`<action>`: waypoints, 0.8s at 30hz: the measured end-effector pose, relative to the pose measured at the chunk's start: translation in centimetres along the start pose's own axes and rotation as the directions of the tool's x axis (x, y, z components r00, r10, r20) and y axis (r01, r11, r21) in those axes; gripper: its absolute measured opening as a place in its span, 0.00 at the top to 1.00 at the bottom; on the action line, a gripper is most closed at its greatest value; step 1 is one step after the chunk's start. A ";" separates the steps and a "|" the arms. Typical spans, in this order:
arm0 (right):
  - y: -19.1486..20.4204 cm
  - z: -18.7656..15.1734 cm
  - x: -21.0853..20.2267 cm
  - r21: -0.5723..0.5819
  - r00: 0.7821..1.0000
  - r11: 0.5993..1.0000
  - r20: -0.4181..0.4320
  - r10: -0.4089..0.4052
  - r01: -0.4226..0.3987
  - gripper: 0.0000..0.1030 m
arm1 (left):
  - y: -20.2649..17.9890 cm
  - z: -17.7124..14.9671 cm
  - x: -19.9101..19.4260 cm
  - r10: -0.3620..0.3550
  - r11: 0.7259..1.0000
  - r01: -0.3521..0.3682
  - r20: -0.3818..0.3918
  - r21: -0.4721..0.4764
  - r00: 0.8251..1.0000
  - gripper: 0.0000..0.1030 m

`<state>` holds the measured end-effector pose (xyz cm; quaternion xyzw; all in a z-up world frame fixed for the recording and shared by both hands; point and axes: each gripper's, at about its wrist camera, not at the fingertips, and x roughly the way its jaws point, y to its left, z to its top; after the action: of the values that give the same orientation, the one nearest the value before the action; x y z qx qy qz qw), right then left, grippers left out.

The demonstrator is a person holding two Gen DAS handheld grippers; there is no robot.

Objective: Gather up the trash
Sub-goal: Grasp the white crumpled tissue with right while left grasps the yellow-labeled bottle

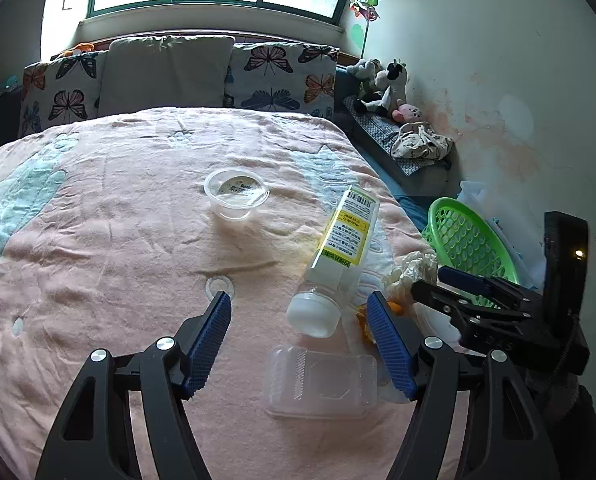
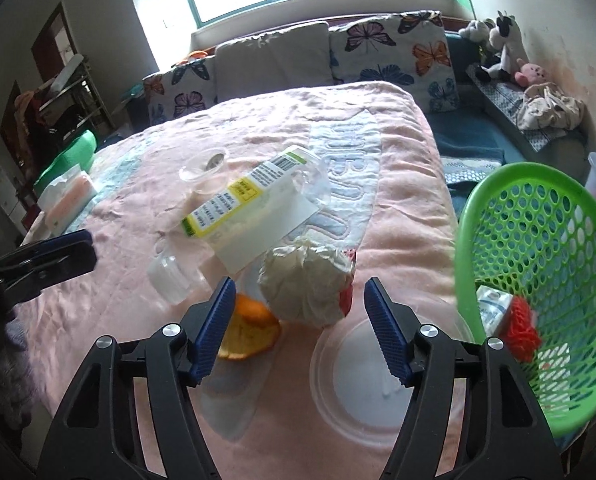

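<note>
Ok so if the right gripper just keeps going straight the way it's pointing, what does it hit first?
Most likely the crumpled white wrapper, which sits centred between the open right gripper fingers, just ahead. The orange peel lies under its left finger, though depth is hard to judge.

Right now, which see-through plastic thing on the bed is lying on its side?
The bottle with the yellow label. It lies flat, white cap toward the camera. The little cup stands upright, and the clear tray lies flat beside the cap.

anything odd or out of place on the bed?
Yes: litter on the pink bedspread. A clear plastic bottle with yellow label lies on its side, orange peel beside a crumpled white wrapper, clear round cup upright. No spill visible.
</note>
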<state>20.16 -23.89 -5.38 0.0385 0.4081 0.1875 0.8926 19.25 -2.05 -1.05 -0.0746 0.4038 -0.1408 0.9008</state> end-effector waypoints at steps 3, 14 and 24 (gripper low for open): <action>-0.2 0.0 0.7 0.009 1.000 1.000 -0.015 -0.005 0.005 0.39 | 0.0 0.2 0.3 0.000 1.000 0.000 -0.002 0.003 1.000 0.34; -0.5 -0.1 0.4 0.026 1.000 1.000 0.005 0.015 -0.015 0.52 | -1.4 2.2 2.5 0.022 0.997 -0.021 -0.022 0.071 1.000 0.34; -1.8 0.1 -4.5 0.054 0.995 0.998 0.092 0.029 -0.034 0.52 | -4.3 4.9 6.5 0.015 0.986 -0.001 -0.084 0.168 0.996 0.34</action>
<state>18.13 -27.16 -2.50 0.0782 0.3714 0.1882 0.9058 26.23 -8.12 -1.31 0.0092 0.4290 -0.1737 0.8864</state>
